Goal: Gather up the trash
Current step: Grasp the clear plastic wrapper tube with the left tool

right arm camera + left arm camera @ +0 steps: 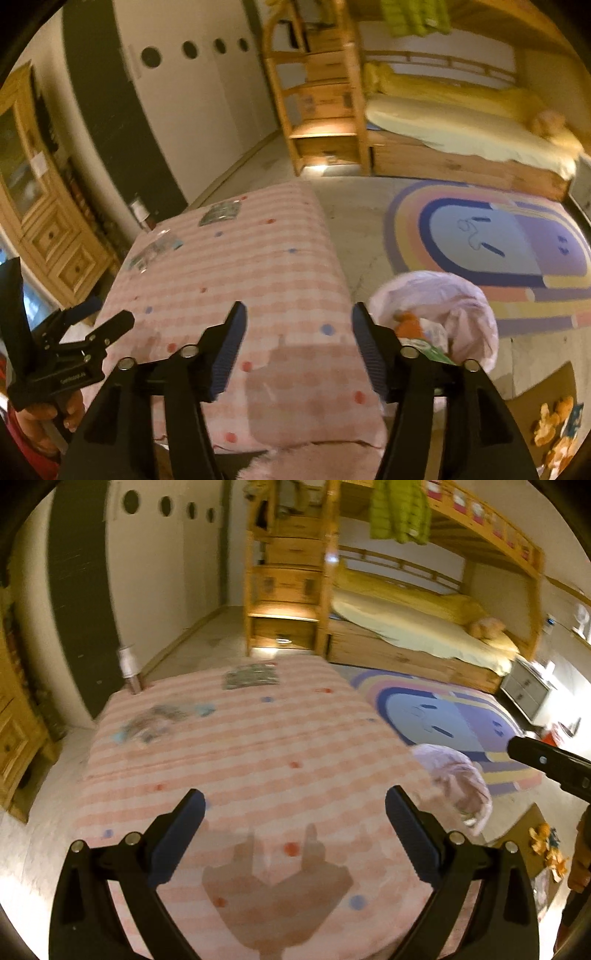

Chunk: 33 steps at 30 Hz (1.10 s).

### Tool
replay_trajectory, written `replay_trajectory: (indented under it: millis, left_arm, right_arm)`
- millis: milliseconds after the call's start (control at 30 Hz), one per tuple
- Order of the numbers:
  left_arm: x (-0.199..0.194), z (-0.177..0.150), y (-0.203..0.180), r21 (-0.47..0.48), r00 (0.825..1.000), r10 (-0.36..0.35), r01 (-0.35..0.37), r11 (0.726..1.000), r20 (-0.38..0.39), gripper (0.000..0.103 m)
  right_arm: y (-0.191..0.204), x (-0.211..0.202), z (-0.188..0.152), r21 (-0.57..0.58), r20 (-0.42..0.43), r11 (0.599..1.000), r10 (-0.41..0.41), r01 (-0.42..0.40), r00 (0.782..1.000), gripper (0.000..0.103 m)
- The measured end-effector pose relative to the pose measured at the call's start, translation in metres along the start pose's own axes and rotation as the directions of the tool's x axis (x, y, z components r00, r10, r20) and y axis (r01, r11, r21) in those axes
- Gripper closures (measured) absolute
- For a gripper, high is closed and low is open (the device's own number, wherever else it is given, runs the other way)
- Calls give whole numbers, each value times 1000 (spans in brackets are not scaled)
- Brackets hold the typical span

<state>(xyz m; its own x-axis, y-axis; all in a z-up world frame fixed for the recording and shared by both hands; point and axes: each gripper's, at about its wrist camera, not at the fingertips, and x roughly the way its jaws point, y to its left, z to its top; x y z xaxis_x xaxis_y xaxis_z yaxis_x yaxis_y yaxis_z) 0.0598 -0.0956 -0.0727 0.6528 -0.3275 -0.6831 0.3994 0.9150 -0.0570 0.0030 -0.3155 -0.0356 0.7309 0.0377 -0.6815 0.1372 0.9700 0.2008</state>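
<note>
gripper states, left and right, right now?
Left gripper: open, nothing between its fingers, above the pink striped blanket.
Right gripper: open, holding nothing; the white trash bag sits beside it.

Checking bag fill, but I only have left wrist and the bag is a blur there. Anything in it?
Observer: Yes. Right wrist shows the bag open, with an orange item and a green-white wrapper inside.
Operator: Right gripper holding anything? I only see a piece of it.
Observer: No. The right gripper is open, with nothing between its jaws and only the bedspread beyond them.
</note>
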Motion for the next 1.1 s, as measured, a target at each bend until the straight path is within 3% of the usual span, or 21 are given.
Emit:
replay_trajectory:
  millis: [367, 633, 833, 1100]
  left_arm:
    - [20, 3, 114, -152, 988, 156, -157, 976, -16, 8]
    - [69, 20, 164, -199, 986, 150, -161, 967, -69, 8]
    - [114, 47, 175, -149, 987, 137, -148, 978, -81, 7]
    - [170, 62, 178, 29, 975, 118, -114, 993, -188, 7]
  right_arm:
    - [67, 67, 25, -135, -44, 989, 54, -59, 998, 37]
    - [91, 126, 48, -174, -94, 981, 65, -81, 993, 37]
    - [96, 151, 57, -180, -114, 979, 79, -99, 990, 37]
    - [94, 174, 63, -179, -140, 979, 76, -101, 987, 37]
